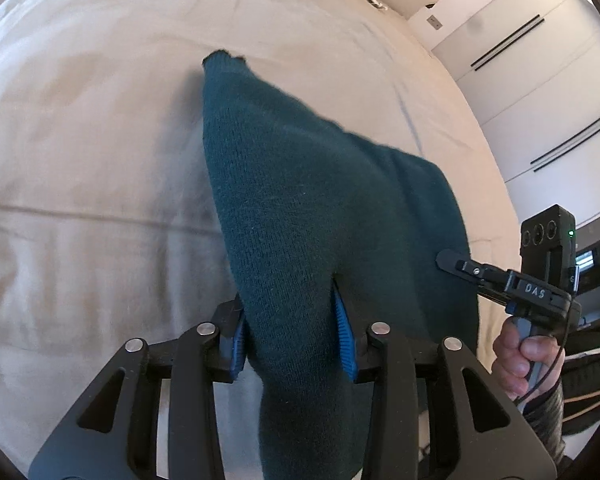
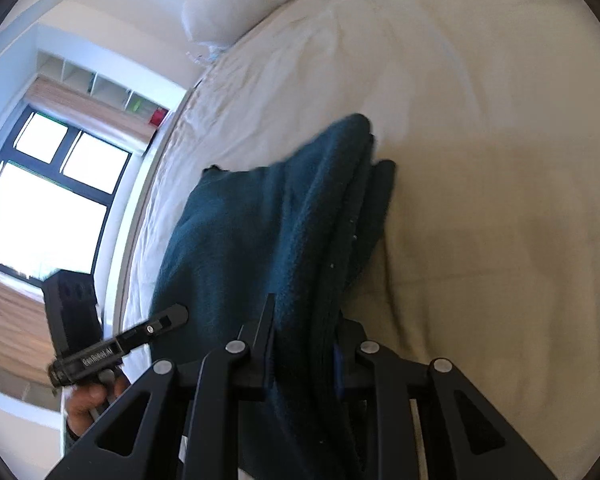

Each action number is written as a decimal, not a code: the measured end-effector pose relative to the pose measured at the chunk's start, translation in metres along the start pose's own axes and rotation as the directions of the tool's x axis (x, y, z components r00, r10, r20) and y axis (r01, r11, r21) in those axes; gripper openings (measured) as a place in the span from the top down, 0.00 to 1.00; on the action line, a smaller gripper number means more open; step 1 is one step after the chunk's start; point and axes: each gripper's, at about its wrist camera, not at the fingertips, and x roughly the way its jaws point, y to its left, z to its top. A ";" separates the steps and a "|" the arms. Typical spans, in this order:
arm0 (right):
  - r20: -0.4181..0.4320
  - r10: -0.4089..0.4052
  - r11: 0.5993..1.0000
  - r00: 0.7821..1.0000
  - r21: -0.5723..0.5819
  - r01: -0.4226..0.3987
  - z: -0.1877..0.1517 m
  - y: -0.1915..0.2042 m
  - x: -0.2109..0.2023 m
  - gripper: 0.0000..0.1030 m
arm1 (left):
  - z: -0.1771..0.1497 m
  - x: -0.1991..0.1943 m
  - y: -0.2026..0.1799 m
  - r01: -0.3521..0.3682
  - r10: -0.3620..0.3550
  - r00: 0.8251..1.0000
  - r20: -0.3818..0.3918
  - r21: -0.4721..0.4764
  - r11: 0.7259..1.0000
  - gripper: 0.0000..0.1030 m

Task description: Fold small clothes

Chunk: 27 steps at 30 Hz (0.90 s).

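Note:
A dark teal knitted garment [image 1: 300,180] hangs lifted above the cream bed sheet [image 1: 80,160], with one corner pointing up and away. My left gripper [image 1: 288,300] is shut on a bunched fold of it between its blue pads [image 1: 344,332]. My right gripper [image 1: 452,260] appears at the right, held by a hand [image 1: 516,356], with its tip at the garment's edge. In the right wrist view the garment [image 2: 260,220] drapes in several layers and my right gripper [image 2: 306,312] is shut on its thick folded edge. My left gripper [image 2: 176,316] shows at the lower left.
The wide bed [image 2: 480,160] fills both views. A white pillow [image 2: 236,4] lies at its head. A window [image 2: 40,200] and a shelf stand beyond the bed's left side. White wardrobe doors [image 1: 540,92] stand on the other side.

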 end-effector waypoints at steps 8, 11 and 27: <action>0.044 0.086 0.993 0.995 0.072 -0.089 -0.008 -0.035 0.010 0.53 | -0.017 0.002 0.014 0.011 -0.012 0.998 0.069 0.018 1.000 0.42; 0.088 0.128 0.986 0.988 0.097 -0.136 -0.013 -0.044 0.000 0.52 | -0.029 0.000 0.021 0.027 -0.027 0.994 0.106 -0.005 1.000 0.39; 0.519 -0.227 0.932 0.824 -0.130 0.338 -0.086 0.054 -0.125 0.14 | -0.117 -0.128 -0.112 -0.707 0.436 0.512 0.740 0.076 0.703 0.00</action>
